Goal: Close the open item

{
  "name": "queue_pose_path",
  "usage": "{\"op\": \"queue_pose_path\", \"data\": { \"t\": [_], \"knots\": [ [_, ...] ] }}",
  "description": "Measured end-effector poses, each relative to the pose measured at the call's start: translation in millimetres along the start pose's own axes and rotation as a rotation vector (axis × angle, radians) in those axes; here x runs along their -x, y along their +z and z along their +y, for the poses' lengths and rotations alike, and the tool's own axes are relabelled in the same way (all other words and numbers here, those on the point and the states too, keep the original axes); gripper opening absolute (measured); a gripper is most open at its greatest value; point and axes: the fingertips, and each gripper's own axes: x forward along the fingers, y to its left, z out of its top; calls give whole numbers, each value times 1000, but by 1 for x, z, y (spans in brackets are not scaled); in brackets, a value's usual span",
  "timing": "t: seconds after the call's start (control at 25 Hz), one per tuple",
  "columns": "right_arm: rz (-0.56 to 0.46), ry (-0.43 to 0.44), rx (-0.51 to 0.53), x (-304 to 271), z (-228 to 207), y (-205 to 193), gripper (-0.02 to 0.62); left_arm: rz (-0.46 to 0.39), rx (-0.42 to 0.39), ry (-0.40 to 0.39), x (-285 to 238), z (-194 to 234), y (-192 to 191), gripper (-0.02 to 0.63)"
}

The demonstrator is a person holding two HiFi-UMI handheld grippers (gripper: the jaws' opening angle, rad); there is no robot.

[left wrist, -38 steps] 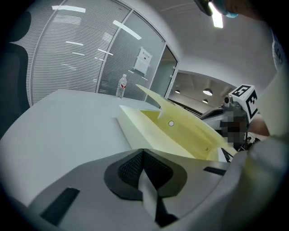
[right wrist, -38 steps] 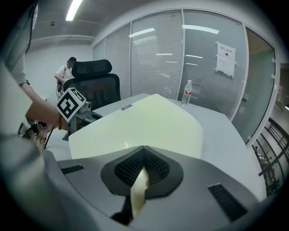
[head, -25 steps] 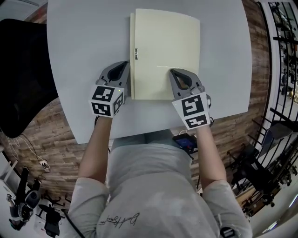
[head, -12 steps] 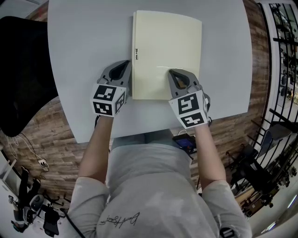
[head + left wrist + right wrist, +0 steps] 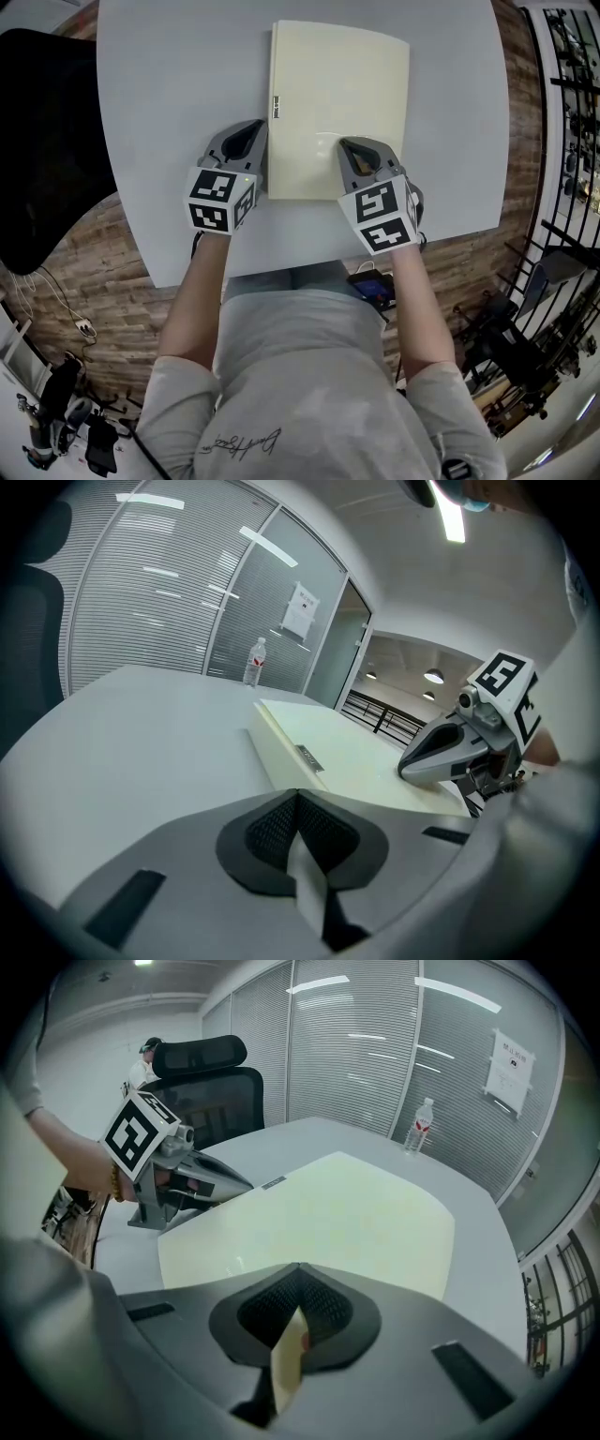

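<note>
Right fingers (image 5: pixel 349 161) atop cream folder (image 5: pixel 337 84)

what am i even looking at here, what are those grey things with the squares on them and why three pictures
There is no robot here. A person holds two hand tools, each a two-jaw gripper with a cube of square markers on it.

The head view comes from a camera on the person's head, looking down. In it the left gripper sits beside the left edge of a cream folder. The right gripper rests on the folder's cover, near the edge closest to the person. The folder lies flat and looks closed, on a pale grey table.

The other two pictures come from a camera riding on each gripper, looking along its jaws. Both pairs of jaws are together and hold nothing. Those views also show a water bottle at the far side of the table and a black chair.
</note>
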Motion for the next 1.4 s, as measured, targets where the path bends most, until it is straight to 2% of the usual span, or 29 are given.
{"op": "queue_pose_path", "data": {
  "t": [0.32, 0.76, 1.16, 1.4],
  "knots": [
    [119, 32, 62, -6, 3, -3, 12, -3, 7, 0, 0, 0, -1, 9],
    [205, 71, 130, -9, 6, -5, 12, -9, 18, 9, 1, 0, 2, 9],
    [217, 77, 135, -13, 8, -7, 12, -9, 21, 9, 0, 1, 1, 9],
    [165, 80, 71, -8, 6, -3, 12, -1, 17, 7, 0, 1, 2, 9]
  ]
}}
